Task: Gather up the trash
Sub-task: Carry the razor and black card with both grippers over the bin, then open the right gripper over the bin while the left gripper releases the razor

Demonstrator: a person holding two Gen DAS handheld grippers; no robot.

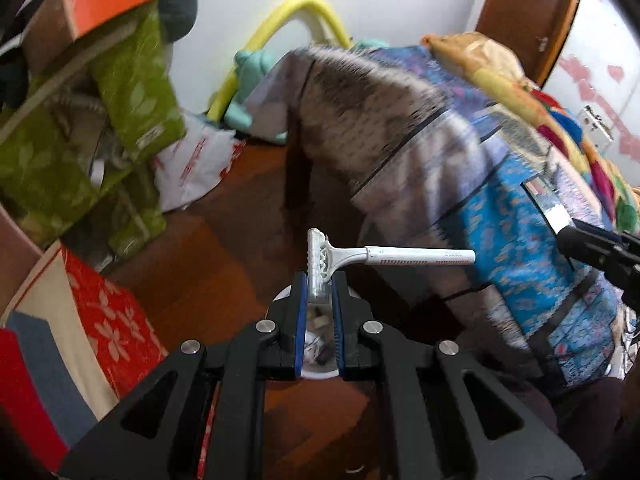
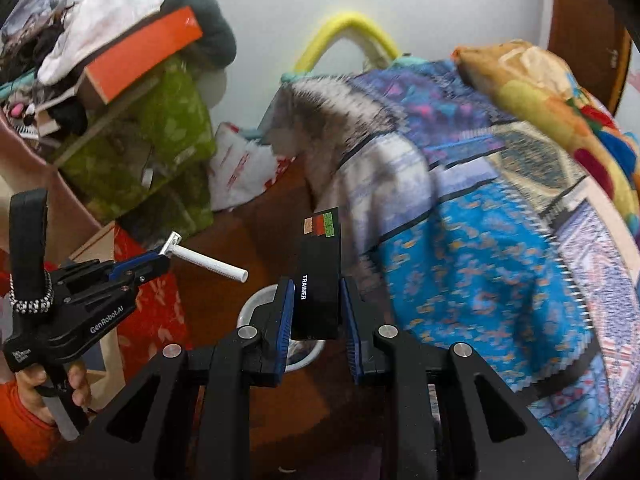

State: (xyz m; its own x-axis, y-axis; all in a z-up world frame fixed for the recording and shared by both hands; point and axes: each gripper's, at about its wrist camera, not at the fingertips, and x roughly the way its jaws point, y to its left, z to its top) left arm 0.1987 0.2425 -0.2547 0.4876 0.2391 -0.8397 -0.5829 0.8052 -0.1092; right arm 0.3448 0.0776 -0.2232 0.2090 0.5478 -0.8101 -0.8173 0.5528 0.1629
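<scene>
A white razor (image 1: 320, 258) is clamped by its head between the pads of the left gripper (image 1: 319, 292), its handle sticking out sideways to the right. In the right wrist view the same razor (image 2: 208, 264) juts from the left gripper (image 2: 160, 258), which a hand (image 2: 48, 392) holds by its grip. The right gripper (image 2: 316, 300) is closed on a black card (image 2: 318, 280) marked "TRAINER", with three coloured patches at its top edge. In the left wrist view only the right gripper's tip (image 1: 572, 236) shows at the frame's right edge.

Below both grippers, on the brown floor (image 2: 256, 220), stands a white bin (image 2: 256, 304) with small scraps inside. To the right hangs a blue patterned bedspread (image 2: 480, 272). To the left are green boxes (image 2: 168, 132), an orange box (image 2: 148, 52) and a red flowered box (image 1: 108, 320). A yellow hoop (image 1: 296, 12) leans on the white wall.
</scene>
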